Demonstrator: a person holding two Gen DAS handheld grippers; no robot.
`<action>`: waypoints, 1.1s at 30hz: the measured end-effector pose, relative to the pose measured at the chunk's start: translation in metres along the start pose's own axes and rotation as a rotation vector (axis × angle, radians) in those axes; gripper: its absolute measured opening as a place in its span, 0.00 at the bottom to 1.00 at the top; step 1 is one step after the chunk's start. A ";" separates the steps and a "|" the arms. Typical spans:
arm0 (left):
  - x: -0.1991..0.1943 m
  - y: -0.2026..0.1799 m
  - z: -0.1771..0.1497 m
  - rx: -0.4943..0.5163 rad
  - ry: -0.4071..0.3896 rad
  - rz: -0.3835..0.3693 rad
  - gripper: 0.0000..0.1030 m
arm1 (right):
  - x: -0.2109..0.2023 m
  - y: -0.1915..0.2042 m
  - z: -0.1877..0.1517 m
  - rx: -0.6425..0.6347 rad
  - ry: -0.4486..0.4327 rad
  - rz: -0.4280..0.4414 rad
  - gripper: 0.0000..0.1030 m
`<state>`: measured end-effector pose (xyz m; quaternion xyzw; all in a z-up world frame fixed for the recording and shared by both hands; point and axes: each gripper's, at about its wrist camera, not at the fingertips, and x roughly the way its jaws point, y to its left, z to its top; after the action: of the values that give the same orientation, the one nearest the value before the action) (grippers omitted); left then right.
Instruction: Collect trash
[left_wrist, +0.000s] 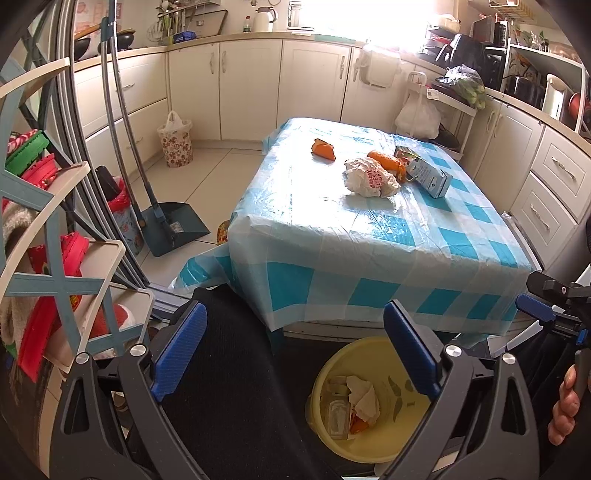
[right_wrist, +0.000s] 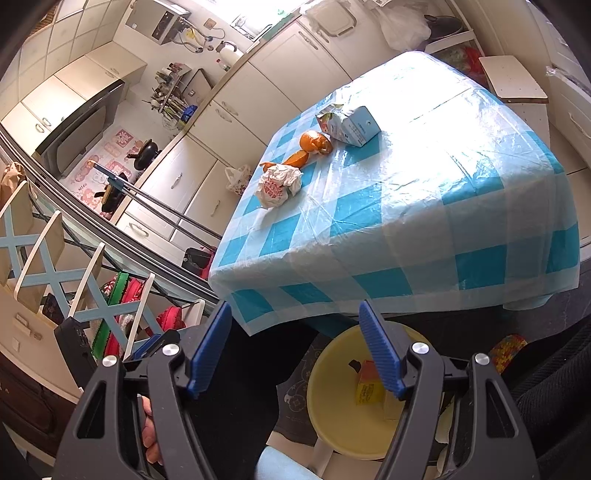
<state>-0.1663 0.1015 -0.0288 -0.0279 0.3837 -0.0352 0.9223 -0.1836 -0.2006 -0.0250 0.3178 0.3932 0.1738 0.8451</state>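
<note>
On the blue-checked table (left_wrist: 369, 236) (right_wrist: 424, 206) lie a crumpled wrapper (left_wrist: 369, 178) (right_wrist: 277, 184), orange peels (left_wrist: 324, 149) (right_wrist: 314, 142) and a tipped carton (left_wrist: 424, 170) (right_wrist: 351, 123). On the floor below the near table edge stands a yellow bin (left_wrist: 328, 373) (right_wrist: 332, 387) with paper and other scraps inside. My left gripper (left_wrist: 295, 350) is open above the bin's left side, nothing between its blue pads (left_wrist: 181, 347). My right gripper (right_wrist: 295, 350) is also open and empty, held over the bin; it shows at the right edge of the left wrist view (left_wrist: 535, 308).
A shoe rack (left_wrist: 44, 258) stands at the left, with a dustpan (left_wrist: 177, 225) and broom beside it. Cabinets (left_wrist: 258, 88) line the back and right walls. A floral waste basket (left_wrist: 175, 140) sits by the far cabinets. A dark trouser leg (left_wrist: 229, 387) is under the left gripper.
</note>
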 end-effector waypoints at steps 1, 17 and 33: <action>0.000 0.000 0.000 0.000 0.000 0.000 0.90 | 0.000 0.000 0.000 -0.001 0.001 -0.001 0.67; 0.000 0.000 0.000 0.001 0.001 0.000 0.91 | 0.001 0.000 0.000 -0.003 -0.001 0.002 0.67; 0.001 0.000 0.000 0.001 0.002 0.000 0.92 | 0.000 0.000 -0.001 -0.003 -0.002 0.002 0.67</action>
<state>-0.1654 0.1011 -0.0290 -0.0272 0.3848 -0.0353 0.9219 -0.1843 -0.2001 -0.0256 0.3171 0.3918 0.1752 0.8457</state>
